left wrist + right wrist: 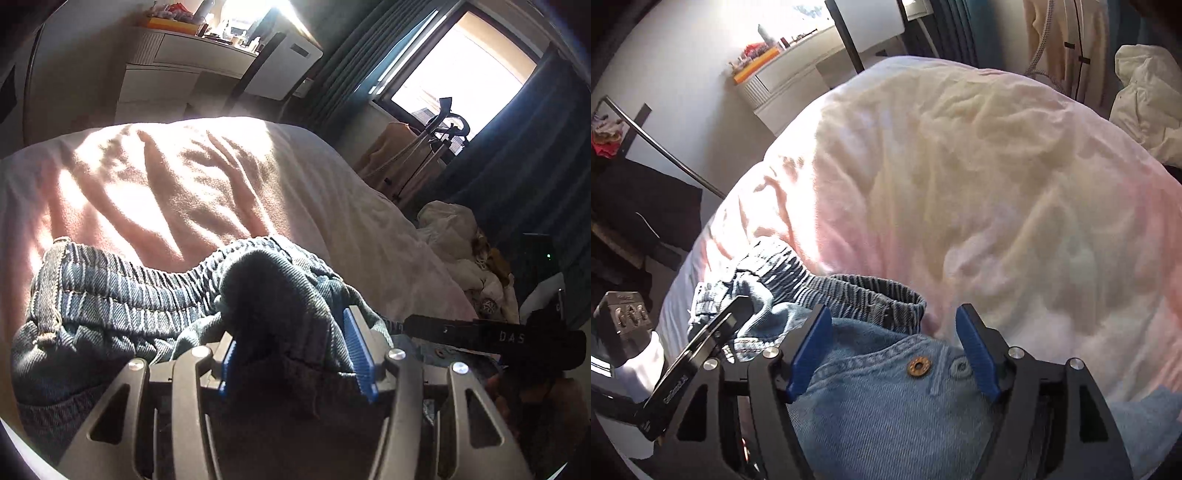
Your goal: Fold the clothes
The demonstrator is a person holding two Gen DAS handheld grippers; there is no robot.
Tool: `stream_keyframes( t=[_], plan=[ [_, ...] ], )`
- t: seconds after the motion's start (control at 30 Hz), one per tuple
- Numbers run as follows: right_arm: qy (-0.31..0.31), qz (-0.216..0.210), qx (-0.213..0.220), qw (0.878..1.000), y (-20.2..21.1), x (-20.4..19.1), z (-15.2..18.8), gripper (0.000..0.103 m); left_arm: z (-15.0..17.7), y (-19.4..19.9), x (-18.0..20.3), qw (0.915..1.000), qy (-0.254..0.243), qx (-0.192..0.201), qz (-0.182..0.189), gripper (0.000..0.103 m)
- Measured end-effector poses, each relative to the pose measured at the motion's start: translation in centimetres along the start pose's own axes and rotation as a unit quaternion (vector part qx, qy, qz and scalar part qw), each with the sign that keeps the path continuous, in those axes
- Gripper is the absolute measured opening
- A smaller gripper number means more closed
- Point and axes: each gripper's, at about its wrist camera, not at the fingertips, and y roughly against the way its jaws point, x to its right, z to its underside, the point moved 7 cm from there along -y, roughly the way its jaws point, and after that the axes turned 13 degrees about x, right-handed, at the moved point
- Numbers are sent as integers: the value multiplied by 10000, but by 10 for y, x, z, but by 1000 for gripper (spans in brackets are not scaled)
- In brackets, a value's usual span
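Left wrist view: the left gripper [291,347] has its blue-padded fingers [356,349] spread apart, with a dark bunched fold of the denim jeans [122,306] rising between them; the pads do not look pressed into the cloth, so I judge it open around the fold, not clamped. The elastic waistband [147,291] runs from 9 o'clock toward 12 o'clock of that gripper, lying on the pink blanket [166,184] of the bed. In the right wrist view the right gripper [892,350] is also wide open, straddling the jeans' front near the copper button [918,367], gripping nothing, and the other tool shows at its 9 o'clock. The jeans lie rumpled at the near edge of the bed, waistband away from the person; whether a fold has been made or is about to be, I cannot tell. The risks, as I judge them: closing on a thick bunch could catch only the top layer, so the cloth slips or folds crooked; the soft blanket may be pinched along with the denim; the near edge could let the jeans slide off.
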Motion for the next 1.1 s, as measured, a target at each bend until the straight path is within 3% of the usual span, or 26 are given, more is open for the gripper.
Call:
stream_keyframes(
  t=[0.03, 0.17, 0.2, 0.3, 0.33, 0.37, 0.47, 0.53, 0.6, 0.77, 0.87, 1.1],
  plan=[
    [13, 91, -99, 9999, -6, 3, -4, 71, 0, 0, 0, 10000, 14, -1, 8, 53],
    [-420, -484, -1039, 9925, -31, 5, 14, 71, -2, 0, -2, 9999, 128, 22, 42, 53],
    [-337, -606, -1009, 9925, -29, 0, 14, 71, -3, 0, -2, 9998, 178, 38, 59, 53],
    [60, -791, -799, 9936, -20, -19, 11, 56, -5, 1, -2, 9996, 255, 80, 82, 53],
    [291, -653, -775, 9944, -18, -25, 12, 43, -5, 2, -2, 9996, 263, 78, 86, 53],
    [539, -488, -743, 9946, -15, -30, 13, 22, -7, 6, -1, 9991, 365, 140, 177, 53],
    [1112, 102, -378, 9930, 1, -39, 5, 15, -20, 24, 4, 9944, 732, 500, 579, 53],
    [1505, 468, 59, 9875, 21, -49, -9, 14, -35, 44, 11, 9910, 598, 1021, 624, 53],
    [1673, 651, 508, 9824, 44, -58, -31, 13, -42, 53, 19, 9884, 406, 1289, 687, 53],
    [1953, 838, 1261, 9690, 58, -80, -102, 13, -31, 34, 26, 9934, 312, 915, 622, 53],
    [2346, 1117, 1338, 9564, 18, -96, -141, 13, -24, 23, 27, 9957, 195, 786, 443, 53],
    [2696, 1674, 904, 9440, -107, -74, -145, 13, -8, -7, 12, 9990, 117, 423, 14, 53]
  ],
)
